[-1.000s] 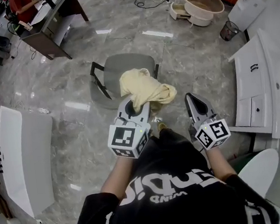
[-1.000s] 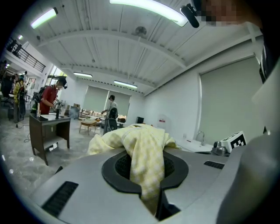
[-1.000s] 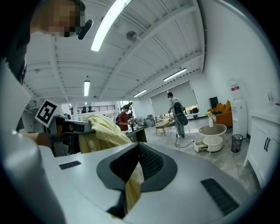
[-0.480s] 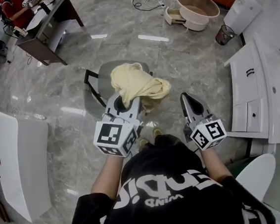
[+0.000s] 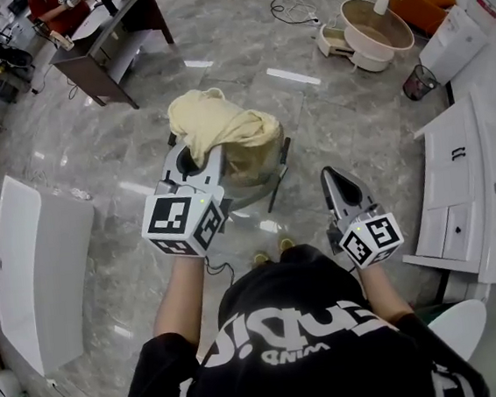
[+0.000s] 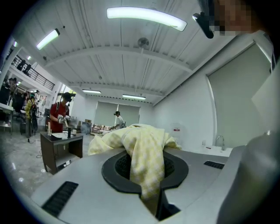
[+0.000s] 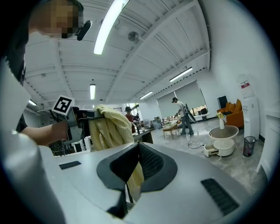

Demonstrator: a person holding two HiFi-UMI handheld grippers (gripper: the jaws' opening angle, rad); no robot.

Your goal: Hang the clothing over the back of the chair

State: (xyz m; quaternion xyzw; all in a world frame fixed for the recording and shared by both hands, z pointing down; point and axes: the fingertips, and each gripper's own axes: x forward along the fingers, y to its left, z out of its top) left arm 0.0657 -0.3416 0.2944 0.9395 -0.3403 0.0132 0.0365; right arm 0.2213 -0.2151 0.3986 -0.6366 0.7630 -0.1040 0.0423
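Chair (image 5: 261, 171) is mostly hidden in the head view. The clothing (image 5: 218, 127) and the left hand-held gripper (image 5: 196, 161) cover it, leaving only a strip of grey shell and one dark armrest on its right side. Can't tell whether the cloth touches the chair or hangs clear above it.

Left hand-held gripper is clamped on the clothing. In the left gripper view a fold of yellow checked fabric runs down into the closed jaws and the rest is bunched above them.

Right hand-held gripper (image 5: 331, 176) has its jaws together with nothing in them. It sits well to the right of the chair. The yellow seen past its jaws is the cloth in the other gripper.

Containers:
- The round white tub (image 5: 377, 24) at top right has a brownish inside and a white vase at its rim.
- The dark mesh bin (image 5: 418, 84) is too small to read for contents.

The dark desk (image 5: 109, 49) at top left is cut off by the frame edge.
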